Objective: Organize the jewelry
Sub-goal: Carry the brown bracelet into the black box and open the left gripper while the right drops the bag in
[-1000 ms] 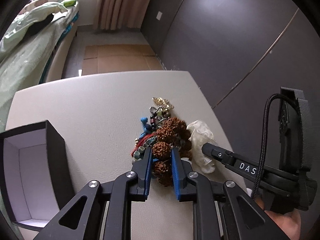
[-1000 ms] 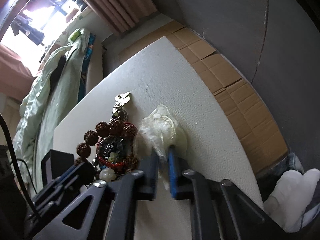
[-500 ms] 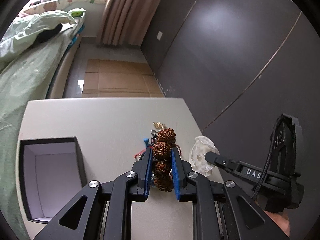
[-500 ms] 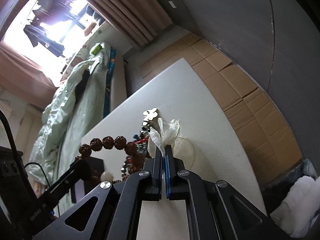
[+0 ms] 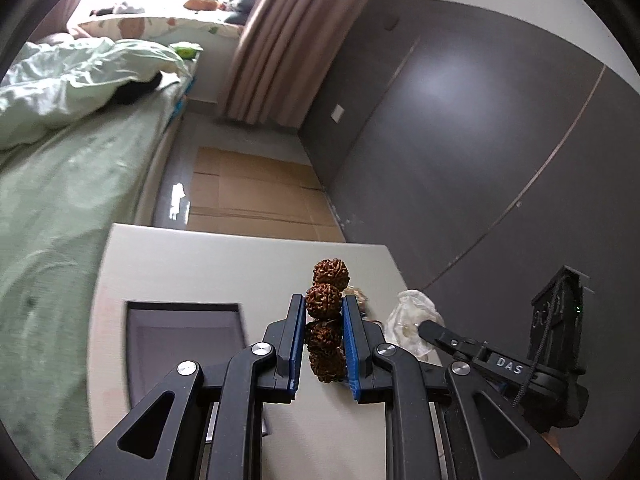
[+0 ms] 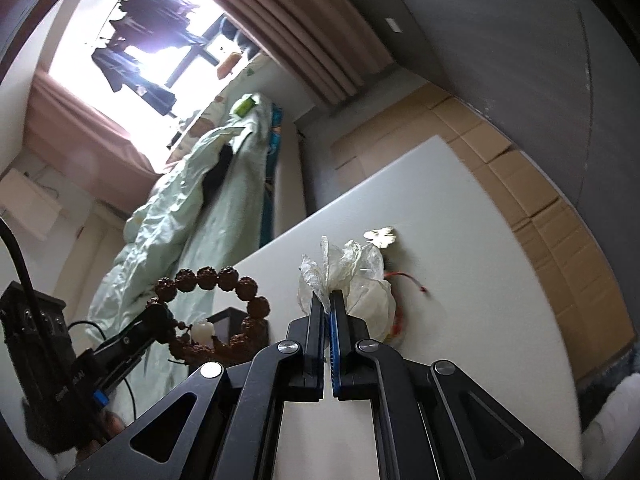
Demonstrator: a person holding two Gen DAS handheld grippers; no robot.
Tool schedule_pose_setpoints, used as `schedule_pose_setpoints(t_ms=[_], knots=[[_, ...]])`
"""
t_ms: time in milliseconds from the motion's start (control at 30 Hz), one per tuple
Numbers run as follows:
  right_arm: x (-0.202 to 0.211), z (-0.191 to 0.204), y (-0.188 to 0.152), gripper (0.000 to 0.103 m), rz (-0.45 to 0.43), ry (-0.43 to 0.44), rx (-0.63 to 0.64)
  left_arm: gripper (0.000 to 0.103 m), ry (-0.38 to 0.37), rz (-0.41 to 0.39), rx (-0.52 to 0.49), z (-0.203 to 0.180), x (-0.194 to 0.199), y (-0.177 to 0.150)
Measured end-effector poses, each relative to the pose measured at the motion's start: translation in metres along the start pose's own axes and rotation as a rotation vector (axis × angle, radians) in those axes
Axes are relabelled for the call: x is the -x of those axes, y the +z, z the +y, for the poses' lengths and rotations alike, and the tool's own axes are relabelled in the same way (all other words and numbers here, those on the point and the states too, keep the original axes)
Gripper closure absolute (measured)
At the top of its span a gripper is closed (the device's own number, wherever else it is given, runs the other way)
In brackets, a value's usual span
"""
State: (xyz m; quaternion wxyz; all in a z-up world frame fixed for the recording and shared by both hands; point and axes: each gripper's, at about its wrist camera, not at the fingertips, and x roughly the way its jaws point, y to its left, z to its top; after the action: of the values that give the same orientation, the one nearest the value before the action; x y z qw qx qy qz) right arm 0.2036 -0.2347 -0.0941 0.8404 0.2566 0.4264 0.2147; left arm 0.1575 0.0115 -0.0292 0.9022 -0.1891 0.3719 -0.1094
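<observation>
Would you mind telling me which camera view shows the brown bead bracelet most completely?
The right wrist view: there the brown bead bracelet hangs as a nearly whole loop, with a pale bead, from the left tongs. The left wrist view shows only a few beads clamped between its fingers.

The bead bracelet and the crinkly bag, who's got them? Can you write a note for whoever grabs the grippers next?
Left gripper: shut on the brown bead bracelet, lifted off the table.
Right gripper: shut on the clear plastic bag.
Gold charm and red cord lie on the table.
Black box stands open, nothing seen inside.
Done: both picked up.
Left: probably box the bracelet, then sort the rest.
</observation>
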Motion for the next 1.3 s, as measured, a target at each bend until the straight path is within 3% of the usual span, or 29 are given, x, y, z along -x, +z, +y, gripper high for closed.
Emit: schedule_pose_setpoints(t_ms=[433, 867, 900, 1000, 1300], knots=[[-0.020, 0.045, -0.011, 0.099, 0.013, 0.133, 0.057, 0.084, 0.071, -0.032, 0.052, 0.047, 0.027, 0.001], [-0.088, 0.106, -0.041, 0.099, 0.162, 0.222, 0.113, 0.084, 0.127, -0.067, 0.109, 0.081, 0.045, 0.005], [-0.097, 0.110, -0.044, 0.094, 0.202, 0.220, 0.116, 0.084, 0.130, -0.066, 0.110, 0.083, 0.045, 0.005], [-0.109, 0.112, -0.049, 0.043, 0.256, 0.183, 0.101, 0.084, 0.129, -0.060, 0.107, 0.084, 0.044, 0.004], [-0.076, 0.097, -0.040, 0.043, 0.148, 0.137, 0.127, 0.084, 0.039, 0.023, 0.110, 0.078, 0.029, -0.001]])
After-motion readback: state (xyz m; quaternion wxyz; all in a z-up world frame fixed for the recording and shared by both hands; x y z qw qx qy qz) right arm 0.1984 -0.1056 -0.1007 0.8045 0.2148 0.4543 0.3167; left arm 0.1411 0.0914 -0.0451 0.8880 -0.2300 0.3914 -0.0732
